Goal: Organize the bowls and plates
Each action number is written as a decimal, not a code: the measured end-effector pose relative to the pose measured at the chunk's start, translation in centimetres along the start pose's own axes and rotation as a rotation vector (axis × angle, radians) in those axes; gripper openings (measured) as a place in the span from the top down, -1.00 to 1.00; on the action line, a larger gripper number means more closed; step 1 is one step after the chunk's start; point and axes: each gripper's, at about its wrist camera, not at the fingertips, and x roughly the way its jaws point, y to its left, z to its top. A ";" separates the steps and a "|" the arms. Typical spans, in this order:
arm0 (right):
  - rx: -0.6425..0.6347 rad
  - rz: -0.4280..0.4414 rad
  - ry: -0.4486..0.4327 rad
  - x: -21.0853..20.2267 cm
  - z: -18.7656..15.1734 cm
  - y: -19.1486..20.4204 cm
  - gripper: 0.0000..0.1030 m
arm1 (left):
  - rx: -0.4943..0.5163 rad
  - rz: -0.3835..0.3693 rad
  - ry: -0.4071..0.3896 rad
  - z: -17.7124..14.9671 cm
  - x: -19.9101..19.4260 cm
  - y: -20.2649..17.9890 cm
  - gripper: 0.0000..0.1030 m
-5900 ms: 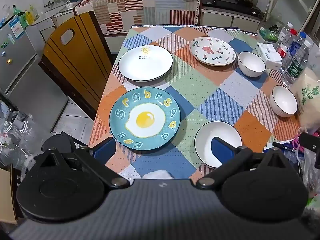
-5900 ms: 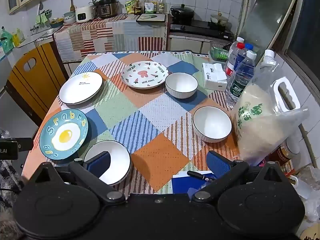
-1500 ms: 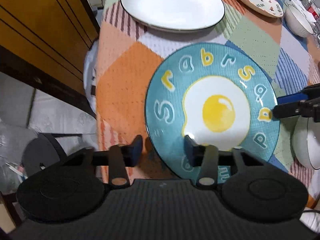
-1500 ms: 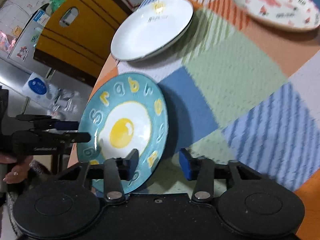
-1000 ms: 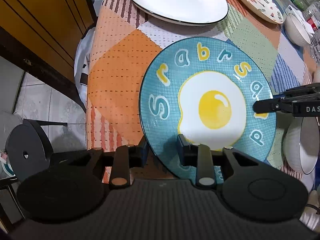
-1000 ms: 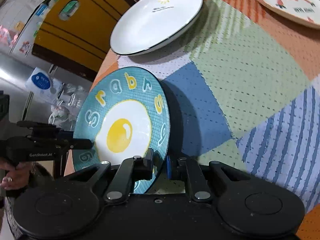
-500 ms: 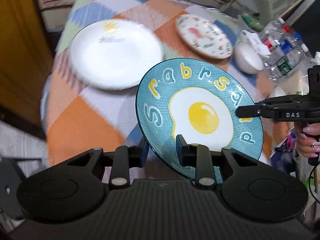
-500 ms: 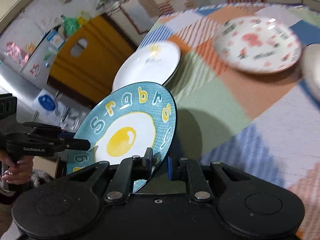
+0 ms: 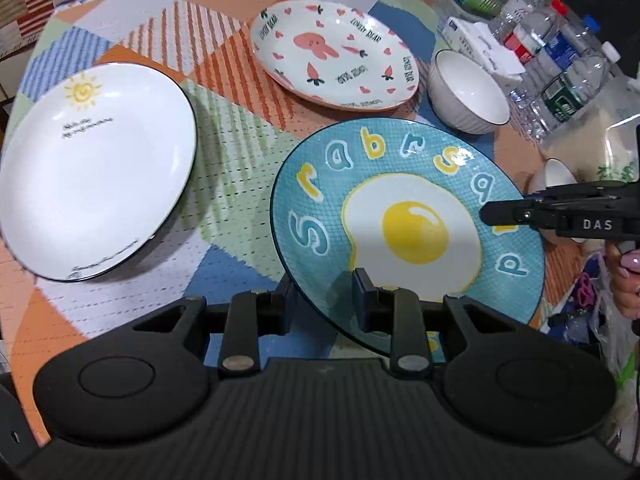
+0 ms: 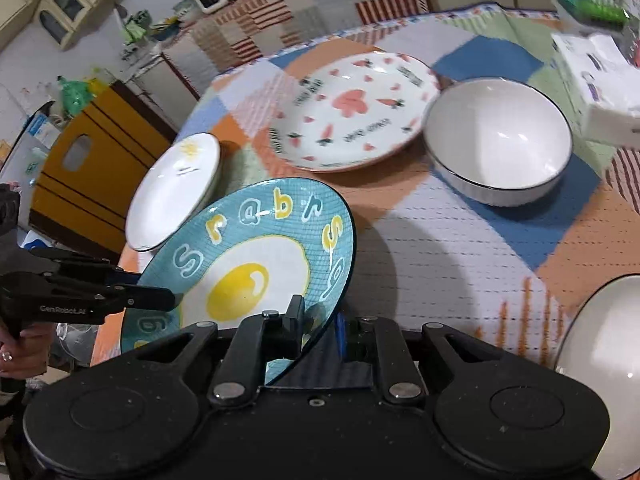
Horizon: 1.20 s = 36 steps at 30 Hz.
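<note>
Currently we carry the egg plate [image 9: 408, 216] above the tablecloth [image 9: 236, 184], left gripper [image 9: 322, 294] and right gripper [image 10: 320, 320] each clamped on opposite rims to steady it. Likely destination: the white sun plate [image 9: 92, 168] or the rabbit plate [image 9: 336, 54], for stacking.

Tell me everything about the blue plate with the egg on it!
The blue plate is round and glossy, like glazed ceramic, teal with a fine grid pattern. A fried egg with a yellow yolk is painted in the middle, ringed by puffy blue and yellow letters. It is off the tablecloth, tilted in the air. The left gripper pinches its near rim and the right gripper pinches the opposite edge. Nothing else touches it.
</note>
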 end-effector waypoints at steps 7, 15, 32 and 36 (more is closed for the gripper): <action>-0.023 -0.034 0.028 2.0 -0.9 -1.0 0.59 | -0.012 -0.013 0.037 -0.7 2.3 0.6 0.49; -0.056 -0.123 0.004 3.4 -2.4 -1.1 0.47 | -0.046 -0.043 0.101 -1.8 3.7 0.3 0.49; -0.293 -0.230 -0.090 -2.2 -0.6 7.9 -0.29 | 0.072 0.128 0.016 -4.0 -5.9 -0.7 0.27; -0.338 -0.196 -0.105 -3.0 -0.5 10.7 -0.35 | 0.098 0.163 -0.030 -5.0 -8.3 -0.3 0.21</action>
